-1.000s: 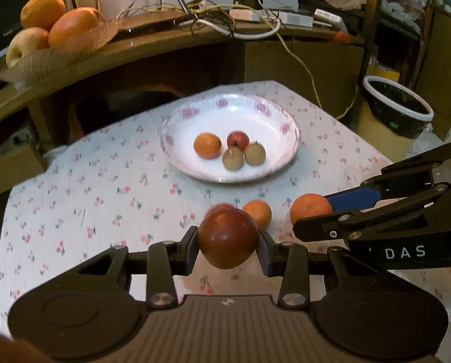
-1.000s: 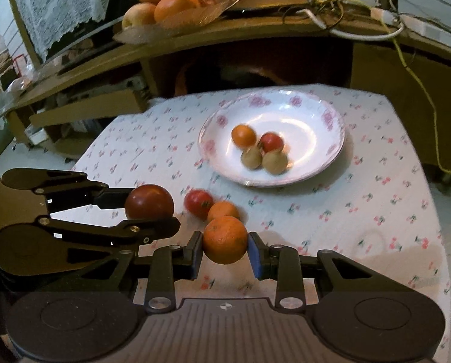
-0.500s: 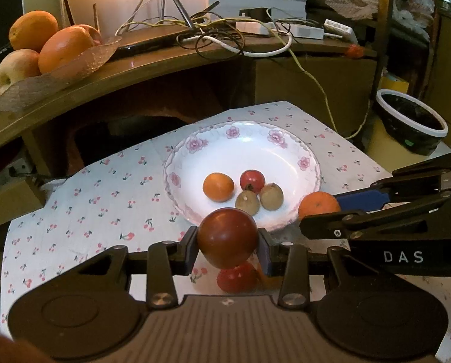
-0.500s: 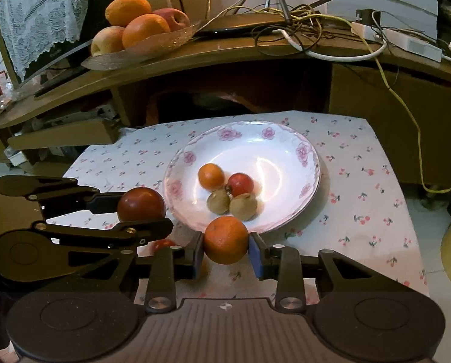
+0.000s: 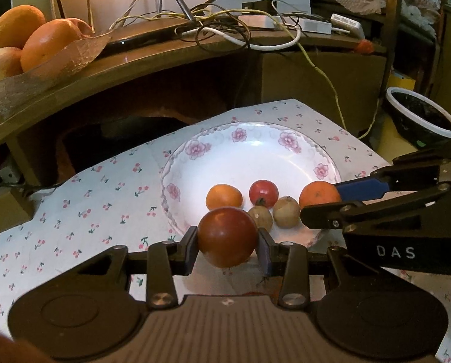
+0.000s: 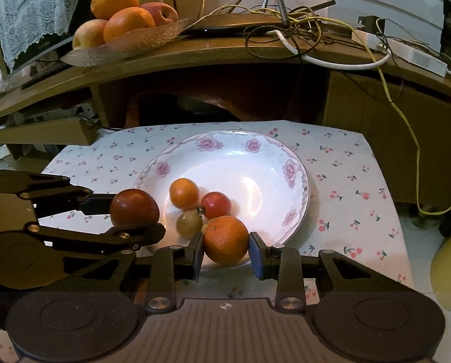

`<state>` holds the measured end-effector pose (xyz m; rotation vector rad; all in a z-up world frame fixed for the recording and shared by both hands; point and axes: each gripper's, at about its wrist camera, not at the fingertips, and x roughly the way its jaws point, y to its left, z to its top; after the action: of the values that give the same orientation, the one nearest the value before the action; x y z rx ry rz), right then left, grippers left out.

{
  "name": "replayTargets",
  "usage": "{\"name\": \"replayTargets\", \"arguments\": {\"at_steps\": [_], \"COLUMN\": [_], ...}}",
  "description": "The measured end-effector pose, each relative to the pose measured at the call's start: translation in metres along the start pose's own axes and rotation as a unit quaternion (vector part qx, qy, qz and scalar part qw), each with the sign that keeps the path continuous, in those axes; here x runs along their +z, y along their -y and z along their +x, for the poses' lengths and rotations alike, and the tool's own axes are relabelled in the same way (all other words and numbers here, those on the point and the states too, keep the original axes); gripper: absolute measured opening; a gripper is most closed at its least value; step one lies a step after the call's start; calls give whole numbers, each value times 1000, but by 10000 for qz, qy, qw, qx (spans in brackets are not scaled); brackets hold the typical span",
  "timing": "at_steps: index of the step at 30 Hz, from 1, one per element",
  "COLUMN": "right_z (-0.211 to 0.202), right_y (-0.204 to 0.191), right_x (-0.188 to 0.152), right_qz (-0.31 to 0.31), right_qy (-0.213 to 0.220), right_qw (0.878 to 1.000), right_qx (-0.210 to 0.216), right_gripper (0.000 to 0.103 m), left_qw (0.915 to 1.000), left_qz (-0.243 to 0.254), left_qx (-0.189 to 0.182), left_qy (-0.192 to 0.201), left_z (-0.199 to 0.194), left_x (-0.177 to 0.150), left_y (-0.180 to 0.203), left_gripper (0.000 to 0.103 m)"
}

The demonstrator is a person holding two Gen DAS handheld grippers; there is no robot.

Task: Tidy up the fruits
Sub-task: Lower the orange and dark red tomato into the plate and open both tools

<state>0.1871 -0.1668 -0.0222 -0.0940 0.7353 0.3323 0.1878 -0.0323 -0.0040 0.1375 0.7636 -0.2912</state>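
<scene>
My left gripper (image 5: 227, 248) is shut on a dark red tomato (image 5: 227, 237), held over the near rim of the white flowered plate (image 5: 255, 148). My right gripper (image 6: 225, 249) is shut on an orange (image 6: 225, 239), also at the plate's (image 6: 255, 166) near edge. Inside the plate lie a small orange (image 5: 224, 196), a small red tomato (image 5: 263, 192) and two brownish round fruits (image 5: 286, 211). Each gripper appears in the other's view: the right one (image 5: 325, 202) holds its orange (image 5: 318, 195), the left one (image 6: 128, 214) its tomato (image 6: 134, 207).
The plate sits on a cherry-print tablecloth (image 5: 104, 199). Behind it a wooden shelf (image 6: 225, 57) carries a glass dish of oranges and apples (image 6: 119, 21) and tangled cables (image 6: 286, 27). A dark bin with a white rim (image 5: 422, 115) stands at the right.
Both grippers have moved forward with their fruit, from over the cloth to the plate's near edge. The loose fruit on the cloth has passed out of sight below the grippers.
</scene>
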Motion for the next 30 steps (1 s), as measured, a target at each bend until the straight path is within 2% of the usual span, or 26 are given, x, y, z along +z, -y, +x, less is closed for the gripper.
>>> {"name": "replayTargets", "arguments": {"at_steps": [10,30], "right_z": [13,11], "right_y": [6,9], "right_x": [7,9], "right_qz": [-129,-73], "right_qy": [54,196], "right_qw": [9999,9997], "right_qx": [-50,-80], "right_gripper": [36,41], "left_qw": [10000,9999], "left_qz": [-27,-56], "left_qx": [-22,61], "left_qy": [18,65], "left_z": [14,11], "left_x": [4,5], "left_y": [-2,-4], "left_gripper": [44,46]}}
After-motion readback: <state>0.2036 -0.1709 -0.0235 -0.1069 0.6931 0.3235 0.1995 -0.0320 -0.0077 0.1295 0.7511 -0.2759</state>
